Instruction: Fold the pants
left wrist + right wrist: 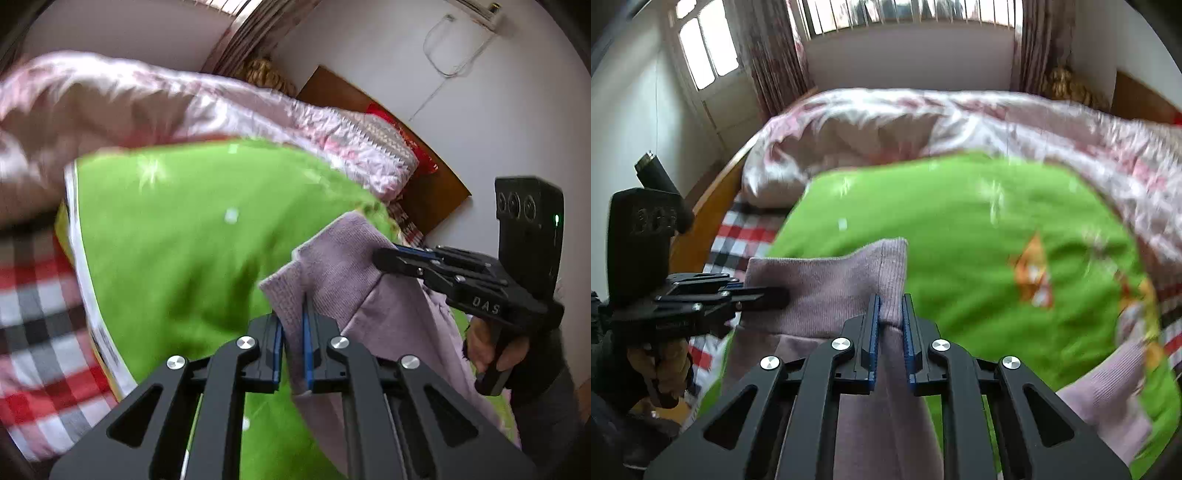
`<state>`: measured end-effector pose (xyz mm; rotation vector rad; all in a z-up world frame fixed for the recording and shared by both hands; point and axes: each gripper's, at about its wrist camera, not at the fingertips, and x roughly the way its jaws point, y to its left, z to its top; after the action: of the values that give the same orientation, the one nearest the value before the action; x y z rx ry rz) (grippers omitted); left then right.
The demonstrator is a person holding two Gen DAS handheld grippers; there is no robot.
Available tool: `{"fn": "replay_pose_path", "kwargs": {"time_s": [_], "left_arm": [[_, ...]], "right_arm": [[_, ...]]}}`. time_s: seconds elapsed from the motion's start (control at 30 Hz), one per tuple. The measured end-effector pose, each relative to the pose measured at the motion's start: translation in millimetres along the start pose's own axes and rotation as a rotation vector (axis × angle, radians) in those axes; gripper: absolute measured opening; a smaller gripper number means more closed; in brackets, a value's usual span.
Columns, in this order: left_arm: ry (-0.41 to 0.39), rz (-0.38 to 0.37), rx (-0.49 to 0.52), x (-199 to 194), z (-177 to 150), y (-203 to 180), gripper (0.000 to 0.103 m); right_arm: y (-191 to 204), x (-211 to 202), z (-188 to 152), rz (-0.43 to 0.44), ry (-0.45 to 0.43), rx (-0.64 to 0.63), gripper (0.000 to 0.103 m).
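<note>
Both grippers clamped on pants [343, 273] waistband. Left gripper [293, 325]: jaws pinching ribbed edge at one corner. Right gripper [890, 317]: jaws squeezed on other corner, fabric bunched between pads. Waistband stretched between them, lifted over green blanket [960, 221]. One cuff [1108, 398] draped on blanket at right. Pink quilt [886, 118] bunched behind.

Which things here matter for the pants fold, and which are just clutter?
In play:
- lilac pants, ribbed waistband pinched
- left gripper, shut on waistband
- right gripper, shut on waistband
- green blanket, the surface beneath

Just there:
- pink quilt
- checked sheet
- curtains
</note>
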<state>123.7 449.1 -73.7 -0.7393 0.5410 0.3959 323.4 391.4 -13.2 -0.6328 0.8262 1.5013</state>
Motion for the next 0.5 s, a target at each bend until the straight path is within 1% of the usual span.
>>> {"fn": "replay_pose_path", "kwargs": {"time_s": [0.03, 0.1, 0.17, 0.2, 0.27, 0.3, 0.33, 0.37, 0.4, 0.43, 0.47, 0.5], "left_arm": [[0.001, -0.002, -0.005, 0, 3, -1, 0.008], [0.013, 0.017, -0.022, 8, 6, 3, 0.008], [0.054, 0.042, -0.040, 22, 5, 10, 0.009], [0.082, 0.056, -0.061, 33, 2, 17, 0.012], [0.092, 0.050, -0.072, 39, -3, 24, 0.014], [0.085, 0.046, -0.078, 36, -2, 24, 0.021], [0.076, 0.057, -0.087, 32, 0, 24, 0.026], [0.048, 0.115, -0.089, 22, 2, 21, 0.050], [0.022, 0.181, -0.084, 16, 5, 18, 0.083], [-0.017, 0.247, -0.079, 5, 7, 14, 0.089], [-0.059, 0.274, -0.072, -7, 8, 9, 0.090], [-0.079, 0.250, -0.057, -19, 7, 0, 0.091]], "right_arm": [[-3, 2, 3, -0.008, 0.004, 0.004, 0.013], [-10, 14, 5, -0.009, 0.025, 0.022, 0.013], [-17, 34, -2, -0.019, 0.075, 0.048, 0.014], [-20, 41, -6, -0.023, 0.088, 0.059, 0.014], [-27, 45, -10, 0.003, 0.073, 0.104, 0.017], [-29, 41, -9, 0.023, 0.073, 0.117, 0.027], [-32, 31, -7, 0.025, 0.063, 0.141, 0.050], [-34, 19, -6, 0.021, 0.037, 0.155, 0.060], [-38, 0, -6, 0.026, -0.006, 0.166, 0.068], [-42, -19, -7, 0.029, -0.046, 0.174, 0.068], [-51, -48, -13, -0.001, -0.099, 0.192, 0.068], [-63, -74, -22, -0.043, -0.143, 0.222, 0.067]]}}
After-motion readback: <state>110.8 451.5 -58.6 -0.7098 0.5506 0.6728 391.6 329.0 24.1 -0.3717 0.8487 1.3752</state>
